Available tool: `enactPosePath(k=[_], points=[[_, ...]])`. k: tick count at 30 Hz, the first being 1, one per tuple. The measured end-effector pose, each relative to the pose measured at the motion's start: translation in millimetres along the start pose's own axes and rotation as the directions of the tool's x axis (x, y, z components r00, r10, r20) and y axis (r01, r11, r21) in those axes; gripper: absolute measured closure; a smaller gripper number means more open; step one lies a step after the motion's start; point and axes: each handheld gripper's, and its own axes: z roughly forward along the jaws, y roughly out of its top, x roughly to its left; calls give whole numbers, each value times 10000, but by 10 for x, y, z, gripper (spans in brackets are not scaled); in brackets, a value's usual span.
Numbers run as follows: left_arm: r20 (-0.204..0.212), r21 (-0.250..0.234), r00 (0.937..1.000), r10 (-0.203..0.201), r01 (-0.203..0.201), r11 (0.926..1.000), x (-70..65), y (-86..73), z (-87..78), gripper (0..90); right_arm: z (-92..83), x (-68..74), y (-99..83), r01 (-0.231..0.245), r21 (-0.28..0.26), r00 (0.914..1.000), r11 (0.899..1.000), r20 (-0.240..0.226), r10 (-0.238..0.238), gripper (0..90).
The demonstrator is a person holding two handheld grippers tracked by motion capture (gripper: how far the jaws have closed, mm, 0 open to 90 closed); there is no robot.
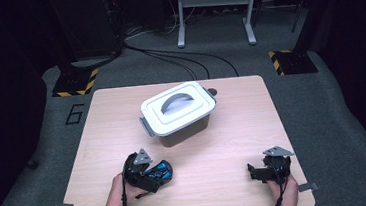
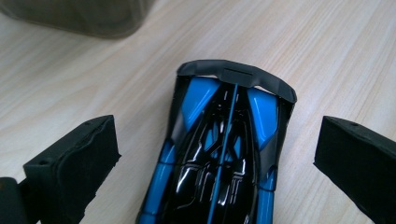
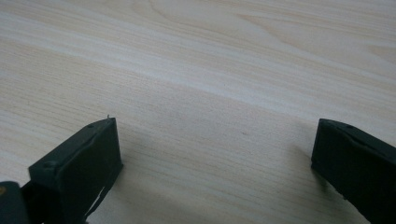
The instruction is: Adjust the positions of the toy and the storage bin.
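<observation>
One toy car [image 2: 223, 154], blue and black, is lying on the table [image 1: 225, 144] between the left gripper's [image 1: 149, 173] spread jaws, neither touching it yet. The glossy, tapering body is looking slippery, so a squeeze there risks pinching it out forward or skewing it. To the car's right, the right gripper [image 1: 264, 170] is hovering over bare wood with jaws apart, holding nothing. Beyond the car, one lidded box [image 1: 178, 112] is standing closed, likely needing opening before anything goes in.
</observation>
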Motion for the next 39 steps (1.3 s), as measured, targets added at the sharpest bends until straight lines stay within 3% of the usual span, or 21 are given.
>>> enactPosePath(k=[2,12,19,28,39], points=[[100,290,9999,104,-106,9995,-37,46,59,0,-1,0,0,11,-4,10000,10000,-1,-11,7],[38,769,9997,231,-233,9968,-98,156,219,0,-3,1,-1,33,-20,10000,10000,-11,-33,12],[71,1571,9997,232,-241,9873,-85,193,306,26,-3,1,-1,40,-28,10000,10000,-17,-40,14],[-57,1640,9987,499,-482,9853,-102,239,354,195,-3,1,-1,48,-32,10000,10000,-22,-48,15],[-344,1375,9978,568,-516,9892,-115,195,333,222,-4,1,-1,71,-36,10000,10000,-24,-71,18]])
